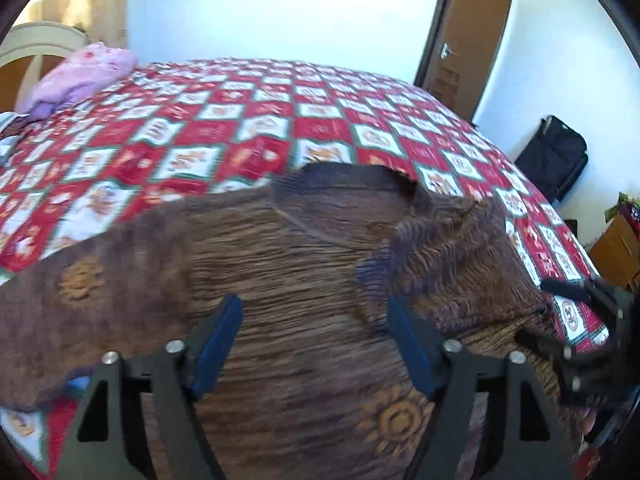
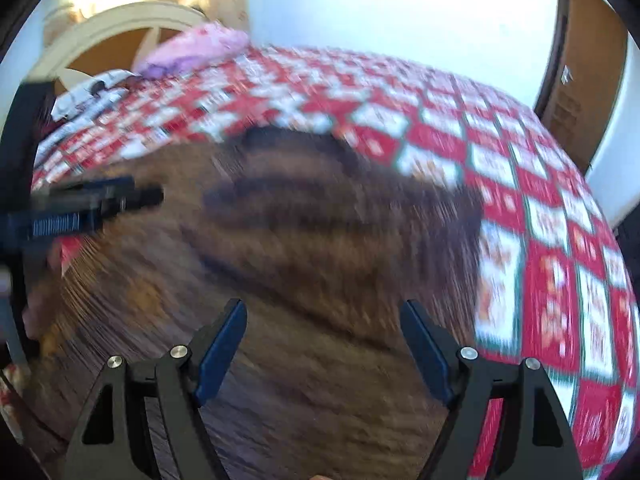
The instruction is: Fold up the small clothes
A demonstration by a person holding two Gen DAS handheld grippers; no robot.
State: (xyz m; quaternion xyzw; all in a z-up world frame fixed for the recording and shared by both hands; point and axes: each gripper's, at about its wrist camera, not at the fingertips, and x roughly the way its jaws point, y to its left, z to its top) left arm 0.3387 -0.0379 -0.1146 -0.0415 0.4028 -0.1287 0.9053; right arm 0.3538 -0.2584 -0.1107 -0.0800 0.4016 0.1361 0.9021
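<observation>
A brown ribbed top (image 1: 304, 264) with orange sun motifs lies spread on the red-and-white checked bedspread (image 1: 240, 128), its neckline (image 1: 344, 188) pointing away from me. Its right sleeve (image 1: 460, 248) is folded inward over the body. My left gripper (image 1: 316, 320) hangs open just above the middle of the top, nothing between its blue pads. My right gripper (image 2: 324, 320) is open too, above the top's right half (image 2: 320, 240), in a blurred view. Each gripper shows in the other's view: the right (image 1: 548, 312) at the garment's right edge, the left (image 2: 136, 196) at the far left.
A pink pillow (image 1: 88, 76) and a cream headboard (image 2: 120, 24) are at the bed's far left corner. A brown door (image 1: 468, 40), a black bag (image 1: 556, 156) and a wooden cabinet (image 1: 612, 248) stand beyond the bed's right side.
</observation>
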